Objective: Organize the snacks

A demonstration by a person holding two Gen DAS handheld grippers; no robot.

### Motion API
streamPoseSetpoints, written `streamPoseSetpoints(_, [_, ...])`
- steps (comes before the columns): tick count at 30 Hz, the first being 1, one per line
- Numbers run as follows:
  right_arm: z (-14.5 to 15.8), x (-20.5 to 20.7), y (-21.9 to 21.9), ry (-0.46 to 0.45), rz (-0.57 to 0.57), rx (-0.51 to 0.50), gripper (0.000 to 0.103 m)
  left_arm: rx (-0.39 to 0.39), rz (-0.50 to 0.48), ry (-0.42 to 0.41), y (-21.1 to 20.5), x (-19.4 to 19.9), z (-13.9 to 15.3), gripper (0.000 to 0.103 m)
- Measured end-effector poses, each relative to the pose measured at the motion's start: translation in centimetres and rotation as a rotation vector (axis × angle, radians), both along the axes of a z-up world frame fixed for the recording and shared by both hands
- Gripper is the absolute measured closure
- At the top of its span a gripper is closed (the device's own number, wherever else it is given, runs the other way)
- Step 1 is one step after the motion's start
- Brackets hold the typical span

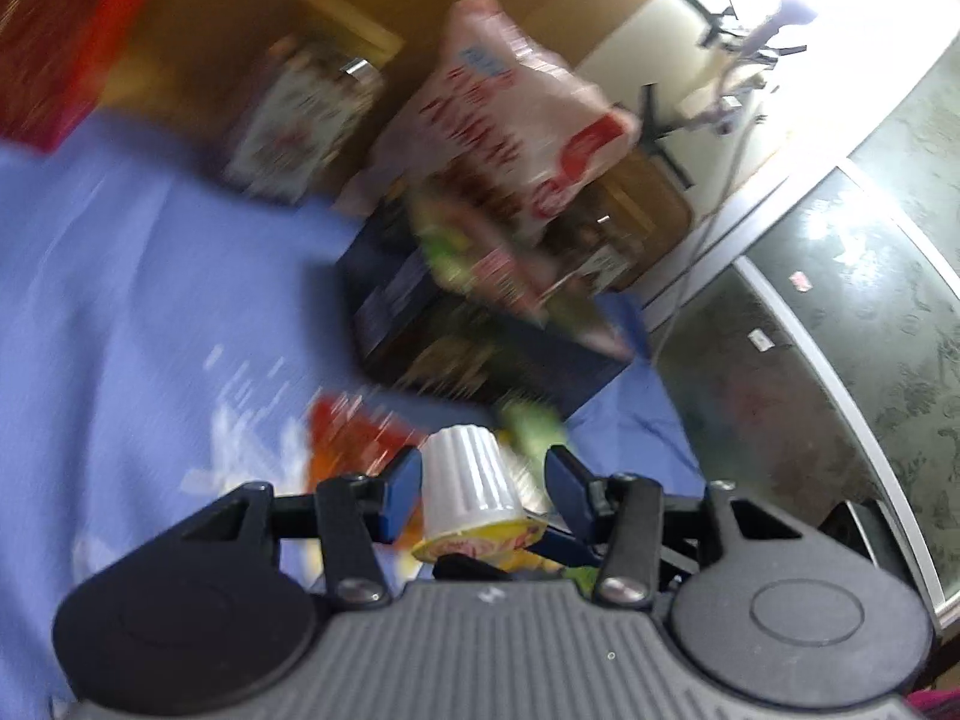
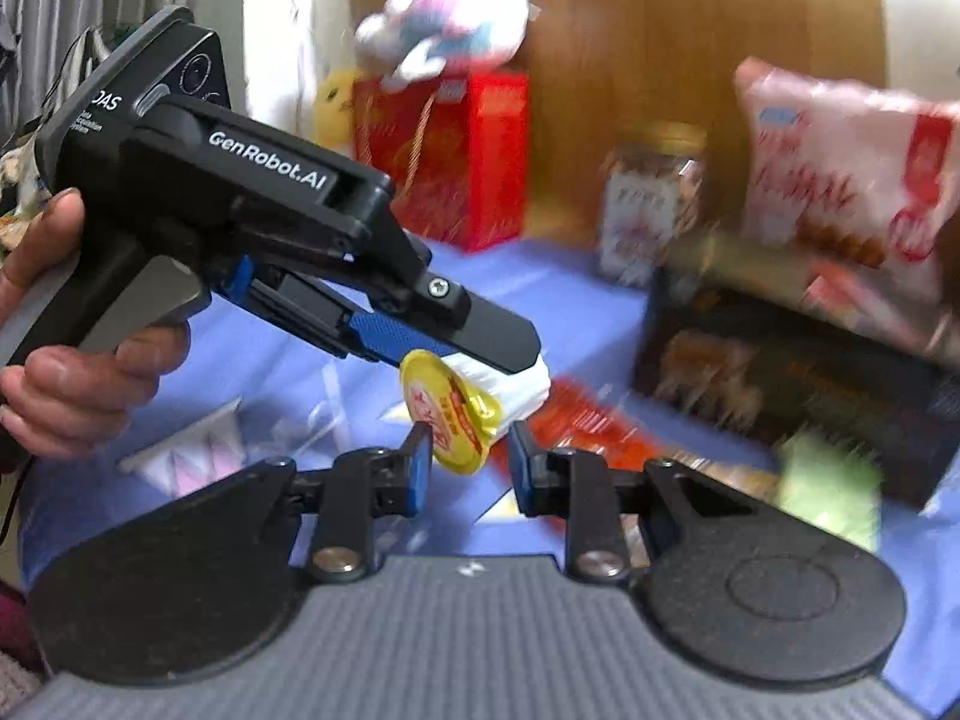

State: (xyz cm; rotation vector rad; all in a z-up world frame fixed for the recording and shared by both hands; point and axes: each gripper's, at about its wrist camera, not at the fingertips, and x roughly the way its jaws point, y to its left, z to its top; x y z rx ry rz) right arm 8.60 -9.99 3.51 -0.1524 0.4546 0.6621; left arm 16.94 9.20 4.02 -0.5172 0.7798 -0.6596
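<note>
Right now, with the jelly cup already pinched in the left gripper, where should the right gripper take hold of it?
Grip the jelly cup across its ribbed white wall just behind the yellow foil lid, coming from the lid end. The left gripper covers the narrow base end, so only that wider part is free, and the right gripper sits open just below the lid.

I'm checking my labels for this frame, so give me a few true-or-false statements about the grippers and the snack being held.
1. The left gripper holds a white ribbed jelly cup. True.
2. The cup's foil lid is blue. False: it is yellow.
3. The right gripper is clamped shut. False: its jaws stand open, with the lid just ahead of them.
4. The cloth underneath is blue. True.
</note>
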Motion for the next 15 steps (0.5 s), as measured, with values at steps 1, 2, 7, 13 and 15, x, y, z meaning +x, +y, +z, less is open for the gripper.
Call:
streamPoseSetpoints(1, [0.5,0.4,-0.4,-0.022,-0.019,0.005,0.073,0.002,-0.013,-0.020,-0.6,0.7,0.7,0.058])
streamPoseSetpoints(2, [1.1,0.8,-0.8,-0.045,-0.044,0.006,0.073,0.004,-0.029,-0.043,-1.3,1.4,1.4,0.058])
streamPoseSetpoints(7, [3.1,4.6,-2.8,-0.098,-0.146,0.029,0.074,0.007,-0.061,-0.087,-4.1,6.1,2.8,0.057])
streamPoseSetpoints(13, [2.8,9.0,-3.6,-0.096,-0.222,0.015,0.073,0.034,-0.024,-0.099,-6.3,10.3,2.4,0.057])
streamPoseSetpoints(15, [2.5,9.6,-3.8,-0.097,-0.259,0.011,0.073,0.055,-0.010,-0.097,-6.6,10.9,2.1,0.055])
